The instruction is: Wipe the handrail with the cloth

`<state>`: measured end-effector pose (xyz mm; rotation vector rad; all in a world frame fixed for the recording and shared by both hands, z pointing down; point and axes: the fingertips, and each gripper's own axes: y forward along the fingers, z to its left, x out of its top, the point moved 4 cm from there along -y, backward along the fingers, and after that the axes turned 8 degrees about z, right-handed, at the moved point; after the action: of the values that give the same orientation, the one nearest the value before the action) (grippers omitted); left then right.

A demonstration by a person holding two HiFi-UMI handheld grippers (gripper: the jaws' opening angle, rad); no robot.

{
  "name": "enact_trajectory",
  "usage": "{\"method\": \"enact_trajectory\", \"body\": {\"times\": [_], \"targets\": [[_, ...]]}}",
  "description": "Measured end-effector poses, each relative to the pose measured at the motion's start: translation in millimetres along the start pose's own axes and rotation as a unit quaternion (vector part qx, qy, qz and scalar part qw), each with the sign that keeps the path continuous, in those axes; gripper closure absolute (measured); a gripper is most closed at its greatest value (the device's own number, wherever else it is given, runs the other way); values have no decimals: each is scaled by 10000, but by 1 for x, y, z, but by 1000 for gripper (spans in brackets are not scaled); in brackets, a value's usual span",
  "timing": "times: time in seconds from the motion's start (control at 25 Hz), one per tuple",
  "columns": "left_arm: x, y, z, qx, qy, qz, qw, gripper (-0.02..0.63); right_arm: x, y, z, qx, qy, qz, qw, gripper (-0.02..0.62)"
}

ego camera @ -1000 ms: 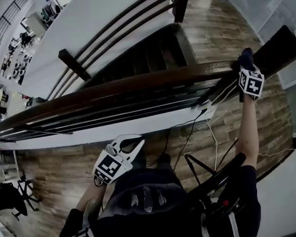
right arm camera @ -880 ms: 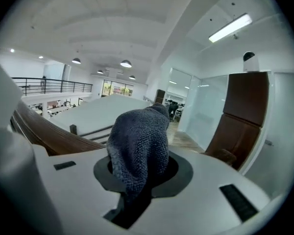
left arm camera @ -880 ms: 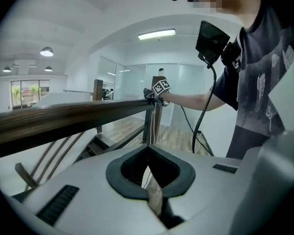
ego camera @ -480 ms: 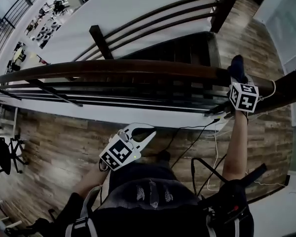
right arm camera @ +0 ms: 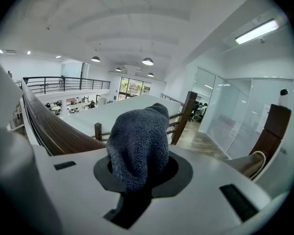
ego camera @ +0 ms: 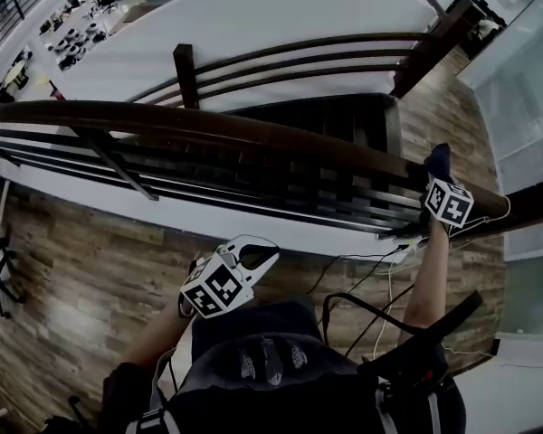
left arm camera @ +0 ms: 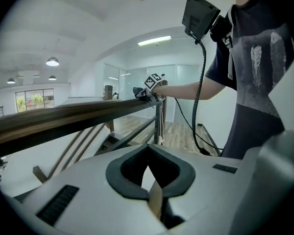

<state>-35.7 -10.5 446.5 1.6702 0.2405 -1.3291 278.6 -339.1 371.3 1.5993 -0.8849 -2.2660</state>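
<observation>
The dark wooden handrail (ego camera: 208, 127) crosses the head view from the left edge down to the right. My right gripper (ego camera: 437, 168) rests on top of it near its right end, shut on a dark blue-grey knitted cloth (ego camera: 440, 156). In the right gripper view the cloth (right arm camera: 138, 138) bulges out between the jaws and hides them, with the handrail (right arm camera: 49, 126) running off to the left. My left gripper (ego camera: 270, 254) hangs low by the person's torso, away from the rail, shut on nothing. From the left gripper view (left arm camera: 148, 148) the handrail (left arm camera: 63, 116) leads to the cloth (left arm camera: 138, 90).
Below the handrail are thin metal bars and a dark stairwell (ego camera: 299, 116). A second railing with a wooden post (ego camera: 185, 72) stands beyond it. Black and white cables (ego camera: 366, 265) lie on the wood floor (ego camera: 81, 260). Glass partitions (ego camera: 516, 80) are at the right.
The head view has swung, so the rail now sits lower at the right. My right gripper stays on the rail with the cloth. The left gripper remains low near the torso.
</observation>
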Motion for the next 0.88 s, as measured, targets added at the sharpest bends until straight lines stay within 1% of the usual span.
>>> {"method": "enact_trajectory", "body": {"times": [0.08, 0.16, 0.24, 0.32, 0.4, 0.48, 0.56, 0.68, 0.76, 0.88], "targets": [[-17, -53, 24, 223, -168, -122, 9995, 600, 20, -9, 44, -50, -39, 23, 10000, 529], [-28, -87, 46, 454, -367, -229, 9980, 600, 37, -13, 79, -110, -86, 4, 9999, 529], [-25, -92, 62, 632, -551, -277, 9961, 600, 50, -11, 95, -105, -205, -13, 9997, 529], [-17, -89, 74, 707, -608, -292, 9952, 600, 59, -10, 108, 0, -319, 3, 9995, 529], [-21, -100, 87, 727, -538, -279, 9955, 600, 62, -16, 140, 119, -491, 13, 9987, 529], [-32, -113, 94, 735, -390, -257, 9962, 600, 61, -26, 181, 262, -687, 3, 9973, 529], [-43, -120, 102, 776, -236, -192, 9965, 600, 62, -34, 222, 503, -875, -72, 9949, 529], [-60, -127, 123, 795, -164, -46, 9967, 600, 73, -38, 296, 959, -1230, -213, 9875, 529], [-76, -136, 137, 748, -129, -28, 9971, 600, 81, -36, 344, 1172, -1478, -239, 9818, 529], [-106, -167, 158, 706, -109, -119, 9974, 600, 93, -35, 402, 1230, -1648, -237, 9783, 529]]}}
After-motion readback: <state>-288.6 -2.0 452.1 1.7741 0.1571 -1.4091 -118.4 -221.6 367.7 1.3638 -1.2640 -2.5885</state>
